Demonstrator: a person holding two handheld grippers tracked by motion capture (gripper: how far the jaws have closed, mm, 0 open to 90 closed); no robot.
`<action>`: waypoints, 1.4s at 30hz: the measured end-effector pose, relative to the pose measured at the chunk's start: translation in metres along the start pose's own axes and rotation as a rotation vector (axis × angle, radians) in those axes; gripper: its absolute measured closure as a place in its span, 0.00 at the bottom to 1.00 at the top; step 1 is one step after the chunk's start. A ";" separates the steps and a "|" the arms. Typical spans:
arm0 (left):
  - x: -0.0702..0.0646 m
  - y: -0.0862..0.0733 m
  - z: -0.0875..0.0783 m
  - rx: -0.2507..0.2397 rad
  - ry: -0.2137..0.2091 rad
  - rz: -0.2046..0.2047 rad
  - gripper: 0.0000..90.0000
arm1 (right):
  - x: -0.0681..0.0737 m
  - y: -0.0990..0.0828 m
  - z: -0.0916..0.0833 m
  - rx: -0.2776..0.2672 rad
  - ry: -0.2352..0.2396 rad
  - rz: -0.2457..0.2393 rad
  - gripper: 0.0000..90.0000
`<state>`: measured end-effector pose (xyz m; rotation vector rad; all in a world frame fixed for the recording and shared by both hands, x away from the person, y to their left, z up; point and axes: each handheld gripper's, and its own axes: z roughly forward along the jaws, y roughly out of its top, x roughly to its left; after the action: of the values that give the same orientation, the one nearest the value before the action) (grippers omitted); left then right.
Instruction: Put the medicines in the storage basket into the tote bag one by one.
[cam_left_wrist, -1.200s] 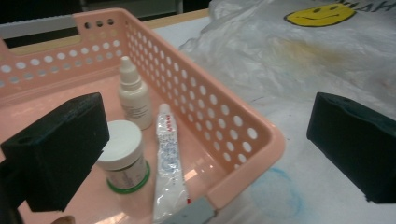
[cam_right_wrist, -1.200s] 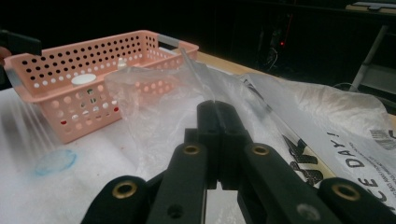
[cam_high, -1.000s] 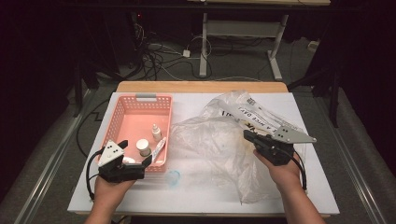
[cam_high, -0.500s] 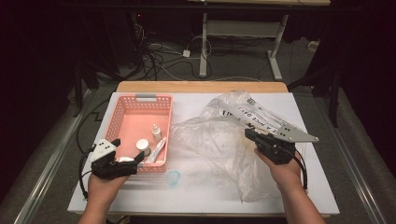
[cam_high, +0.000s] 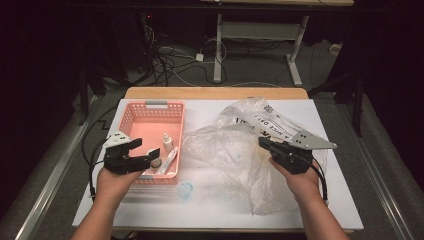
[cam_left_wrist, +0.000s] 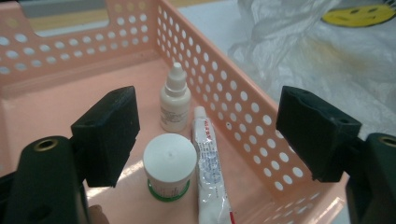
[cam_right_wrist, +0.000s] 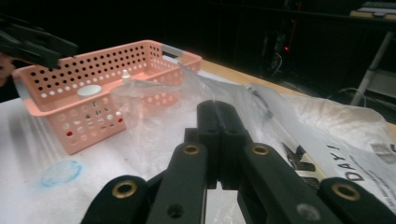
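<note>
Over the basket's near end: left gripper (cam_high: 150, 156), jaws apart and just closing, nothing clamped | jar (cam_left_wrist: 169, 166), tube (cam_left_wrist: 208, 163), dropper bottle (cam_left_wrist: 175, 99) in pink basket (cam_high: 131, 119), table's left half | right gripper (cam_high: 264, 142) clamped on plastic bag (cam_high: 225, 160), right half.

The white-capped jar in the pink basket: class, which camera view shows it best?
The left gripper view. The white-capped jar stands close up between the open fingers, its green base rim visible, beside the tube. The high view shows the jar small, partly behind the left gripper. The right gripper view shows its cap over the basket wall.
</note>
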<state>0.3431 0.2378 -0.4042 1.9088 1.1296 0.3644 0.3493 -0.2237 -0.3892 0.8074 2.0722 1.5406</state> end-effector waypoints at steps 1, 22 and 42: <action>-0.001 0.002 0.004 0.021 -0.005 0.005 0.25 | 0.001 -0.001 0.000 -0.003 0.005 -0.003 1.00; -0.012 0.034 0.064 0.447 -0.007 0.078 0.49 | -0.004 -0.005 -0.007 -0.004 0.000 0.007 1.00; -0.011 0.040 0.103 0.708 0.016 0.065 0.63 | -0.001 -0.006 -0.006 0.003 0.010 -0.004 1.00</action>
<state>0.4231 0.1652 -0.4311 2.5571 1.3193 -0.0008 0.3452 -0.2298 -0.3929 0.7979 2.0822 1.5435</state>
